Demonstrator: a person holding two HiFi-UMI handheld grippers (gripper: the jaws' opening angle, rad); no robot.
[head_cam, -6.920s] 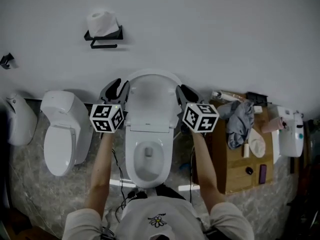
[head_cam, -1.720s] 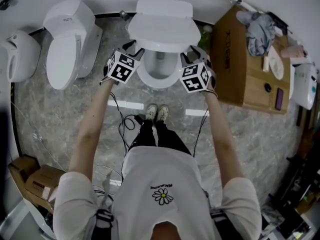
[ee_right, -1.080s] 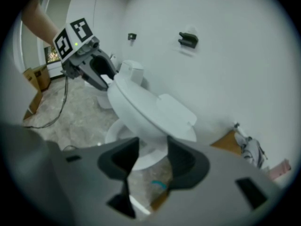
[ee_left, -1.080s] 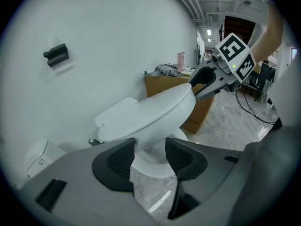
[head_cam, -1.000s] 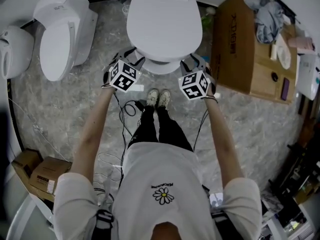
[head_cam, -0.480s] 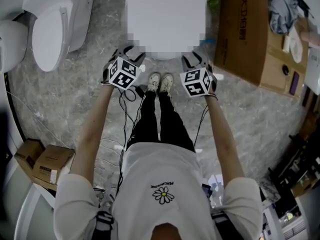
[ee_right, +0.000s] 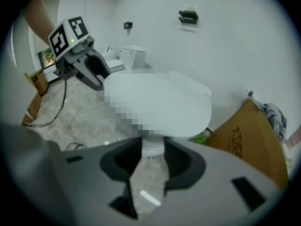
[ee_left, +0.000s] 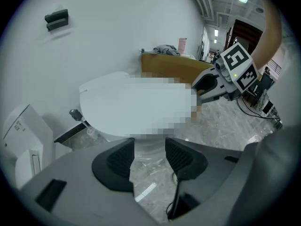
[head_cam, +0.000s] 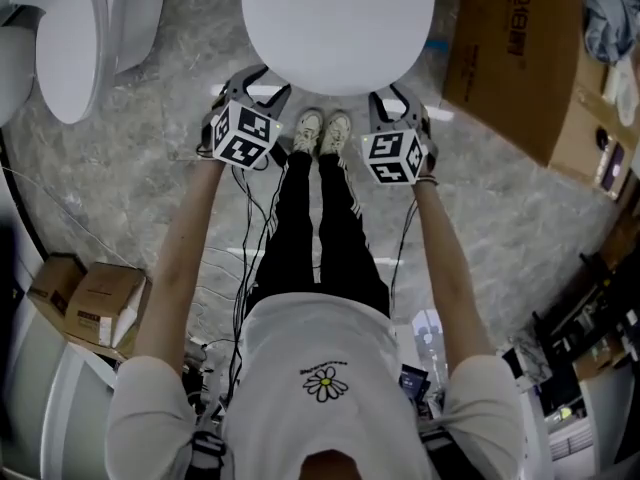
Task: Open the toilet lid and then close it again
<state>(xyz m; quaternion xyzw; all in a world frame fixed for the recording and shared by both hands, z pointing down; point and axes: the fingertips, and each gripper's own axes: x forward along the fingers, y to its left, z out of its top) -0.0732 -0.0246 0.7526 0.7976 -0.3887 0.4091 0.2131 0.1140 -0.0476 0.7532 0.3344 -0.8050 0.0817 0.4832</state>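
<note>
Left gripper point(head_cam: 258, 80), centre left: jaws released, empty. Right gripper point(head_cam: 390, 96), centre right: jaws apart, just been closing, nothing gripped between them. Just beyond both, the lid point(head_cam: 338, 23) lies closed at top centre.

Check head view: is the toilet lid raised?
No, the toilet lid lies flat, its whole top surface facing up at the camera.

Toilet lid point(head_cam: 338, 18), 12 o'clock: smooth, semi-gloss white plastic. Floor point(head_cam: 130, 168): polished grey veined stone (marble-like). Cardboard box point(head_cam: 510, 58), 2 o'clock: matt brown paperboard.
</note>
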